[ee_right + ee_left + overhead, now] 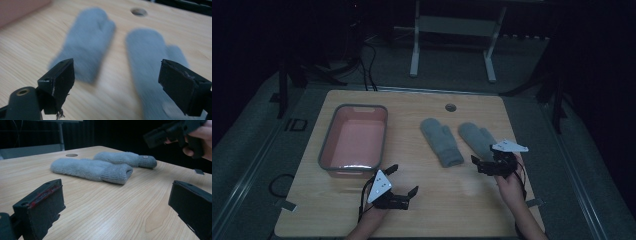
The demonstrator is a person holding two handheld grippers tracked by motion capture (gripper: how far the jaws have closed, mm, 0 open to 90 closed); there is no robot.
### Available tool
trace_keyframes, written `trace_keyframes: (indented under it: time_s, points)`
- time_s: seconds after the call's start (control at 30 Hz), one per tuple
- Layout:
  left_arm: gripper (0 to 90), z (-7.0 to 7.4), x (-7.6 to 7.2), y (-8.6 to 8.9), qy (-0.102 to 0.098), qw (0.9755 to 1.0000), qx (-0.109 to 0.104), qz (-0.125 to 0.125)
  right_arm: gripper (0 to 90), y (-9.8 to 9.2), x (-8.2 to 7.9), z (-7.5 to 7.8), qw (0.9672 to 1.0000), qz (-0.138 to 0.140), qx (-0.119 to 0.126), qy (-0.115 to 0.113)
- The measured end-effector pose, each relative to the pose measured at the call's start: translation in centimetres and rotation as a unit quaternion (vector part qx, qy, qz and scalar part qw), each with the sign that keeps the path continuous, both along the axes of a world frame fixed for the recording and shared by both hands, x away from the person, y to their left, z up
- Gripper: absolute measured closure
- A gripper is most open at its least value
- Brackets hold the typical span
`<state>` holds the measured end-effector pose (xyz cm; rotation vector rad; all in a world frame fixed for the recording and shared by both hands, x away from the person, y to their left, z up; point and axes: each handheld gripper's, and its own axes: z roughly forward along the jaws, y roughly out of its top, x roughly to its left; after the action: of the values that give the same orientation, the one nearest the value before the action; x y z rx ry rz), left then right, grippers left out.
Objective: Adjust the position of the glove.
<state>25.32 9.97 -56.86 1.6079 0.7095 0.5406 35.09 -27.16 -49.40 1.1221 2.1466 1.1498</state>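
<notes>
my right gripper (486, 161) hangs with its jaws spread wide, directly over the cuff end of the right mitten (476, 138), which lies flat on the table (452, 200) between the two jaws in the right gripper view, blurred there. the left mitten (440, 140) lies just beside it, apart from it, toward the pink tub (354, 140). my left gripper (403, 178) is released too, jaws wide, low over bare wood, near the tub and well short of both mittens.
</notes>
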Motion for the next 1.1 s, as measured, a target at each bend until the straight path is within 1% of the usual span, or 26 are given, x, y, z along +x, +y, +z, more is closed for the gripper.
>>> trace_keyframes:
  time_s: [0.07, 0.17, 0.27, 0.33, 0.4, 0.5, 0.57, 0.6, 0.63, 0.67, 0.7, 0.73, 0.77, 0.8, 0.83, 0.87, 0.9, 0.93, 0.97, 1.0, 1.07, 1.1]
  points:
    - [0.3, 0.0, 0.0, 0.0, 0.000, 1.0000, 0.001, -0.001, 15.0, 0.8, 0.7, 0.4, 0.9999, 0.010, 0.008, 0.000]
    - [0.3, 0.0, 0.0, 0.0, 0.000, 1.0000, 0.000, -0.001, 14.9, 2.2, 1.9, 0.7, 0.9998, 0.022, 0.000, 0.001]
    - [0.3, 0.0, 0.0, 0.0, 0.000, 1.0000, 0.001, -0.002, 14.9, 3.7, 3.0, 0.8, 0.9994, 0.036, 0.000, 0.002]
    - [0.3, 0.0, 0.0, 0.0, -0.001, 1.0000, 0.003, -0.003, 18.8, 4.8, 3.7, 0.7, 0.9988, 0.048, -0.003, 0.005]
    - [0.3, 0.0, 0.0, 0.0, 0.000, 1.0000, 0.001, -0.002, 20.0, 5.7, 4.4, 0.6, 0.9989, 0.047, -0.010, 0.005]
    - [0.3, 0.0, 0.0, 0.0, -0.001, 1.0000, 0.004, -0.003, 20.0, 6.9, 5.6, 0.2, 0.9983, 0.055, 0.003, 0.020]
    - [0.3, 0.0, 0.0, 0.0, -0.001, 1.0000, 0.002, -0.004, 19.2, 7.7, 6.4, -0.1, 0.9979, 0.056, 0.004, 0.032]
    - [0.3, 0.0, 0.0, 0.0, 0.000, 1.0000, 0.002, -0.004, 16.5, 8.1, 6.7, -0.2, 0.9974, 0.057, 0.010, 0.042]
    - [0.3, 0.0, 0.0, 0.0, 0.001, 1.0000, 0.001, -0.004, 10.6, 8.5, 7.1, -0.3, 0.9969, 0.061, 0.013, 0.048]
    - [0.3, 0.0, 0.0, 0.0, 0.001, 1.0000, 0.001, -0.004, 10.5, 8.9, 7.3, -0.4, 0.9964, 0.066, 0.010, 0.053]
    - [0.3, 0.0, 0.0, 0.0, 0.002, 1.0000, 0.001, -0.004, 10.5, 9.3, 7.5, -0.5, 0.9959, 0.073, 0.013, 0.052]
    - [0.3, 0.0, 0.0, 0.0, 0.002, 1.0000, 0.000, -0.004, 10.5, 9.6, 7.8, -0.6, 0.9956, 0.072, 0.021, 0.055]
    - [0.3, 0.0, 0.0, 0.0, 0.002, 1.0000, 0.000, -0.004, 10.5, 10.0, 8.0, -0.8, 0.9951, 0.074, 0.022, 0.063]
    - [0.3, 0.0, 0.0, 0.0, 0.002, 1.0000, 0.000, -0.004, 10.6, 10.3, 8.3, -0.9, 0.9951, 0.075, 0.010, 0.064]
    - [0.3, 0.0, 0.0, 0.0, 0.002, 1.0000, 0.000, -0.004, 13.6, 10.7, 8.5, -1.1, 0.9962, 0.066, -0.002, 0.056]
    - [0.3, 0.0, 0.0, 0.0, 0.002, 1.0000, 0.000, -0.005, 16.2, 10.9, 8.7, -1.3, 0.9963, 0.064, -0.012, 0.055]
    - [0.3, 0.0, 0.0, 0.0, 0.002, 1.0000, 0.000, -0.005, 17.2, 11.1, 9.0, -1.5, 0.9963, 0.061, -0.016, 0.059]
    - [0.3, 0.0, 0.0, 0.0, 0.002, 1.0000, 0.000, -0.005, 22.5, 11.2, 9.2, -1.7, 0.9964, 0.058, -0.017, 0.059]
    - [0.3, 0.0, 0.0, 0.0, 0.002, 1.0000, 0.000, -0.006, 23.2, 11.2, 9.5, -1.9, 0.9963, 0.057, -0.020, 0.061]
    - [0.3, 0.0, 0.0, 0.0, 0.003, 1.0000, 0.000, -0.005, 28.6, 11.3, 9.7, -2.1, 0.9959, 0.056, -0.021, 0.068]
    - [0.3, 0.0, 0.0, 0.0, 0.004, 1.0000, 0.001, -0.004, 37.9, 11.3, 9.9, -2.6, 0.9959, 0.054, -0.020, 0.070]
    - [0.3, 0.0, 0.0, 0.0, 0.003, 1.0000, 0.001, -0.004, 39.3, 11.3, 10.0, -2.9, 0.9954, 0.056, -0.020, 0.075]
